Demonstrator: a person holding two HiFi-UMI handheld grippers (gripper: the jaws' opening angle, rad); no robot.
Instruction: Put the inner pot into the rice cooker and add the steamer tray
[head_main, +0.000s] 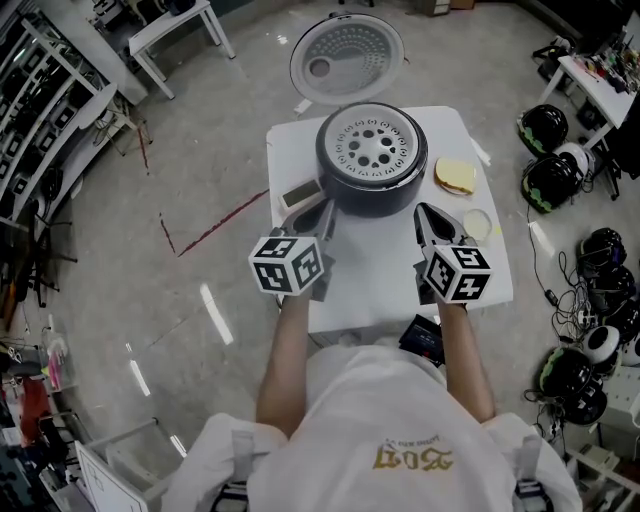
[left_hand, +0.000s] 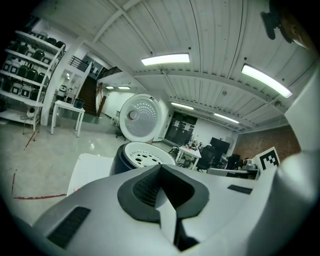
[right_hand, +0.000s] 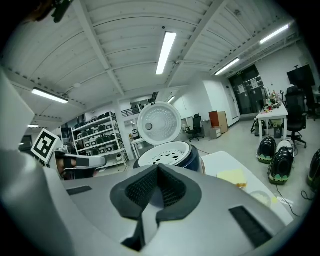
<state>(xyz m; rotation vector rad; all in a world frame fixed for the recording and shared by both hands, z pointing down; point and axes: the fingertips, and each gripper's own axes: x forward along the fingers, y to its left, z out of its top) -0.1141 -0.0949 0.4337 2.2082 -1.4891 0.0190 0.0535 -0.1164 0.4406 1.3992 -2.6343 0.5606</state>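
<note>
while my left gripper (head_main: 326, 208) and right gripper (head_main: 421, 209) sit clenched empty mid-frame, the white perforated steamer tray (head_main: 371, 146) in the dark round rice cooker (head_main: 372, 192) looks light, stiff, best pinched by its rim.

Ahead of the right gripper (head_main: 424, 212), the steamer tray (head_main: 371, 148) covers the rice cooker (head_main: 345, 190); any inner pot beneath is hidden.

The head view looks steeply down from above the person onto the white tabletop (head_main: 390, 275), taking in the rice cooker (head_main: 372, 165) and surrounding floor from well above. The left gripper view sits low behind the left gripper (left_hand: 161, 167), facing almost level across the tabletop; the right gripper view does likewise behind the right gripper (right_hand: 157, 167). All three share the rice cooker, its steamer tray (head_main: 372, 148) and raised lid (head_main: 347, 55).
</note>
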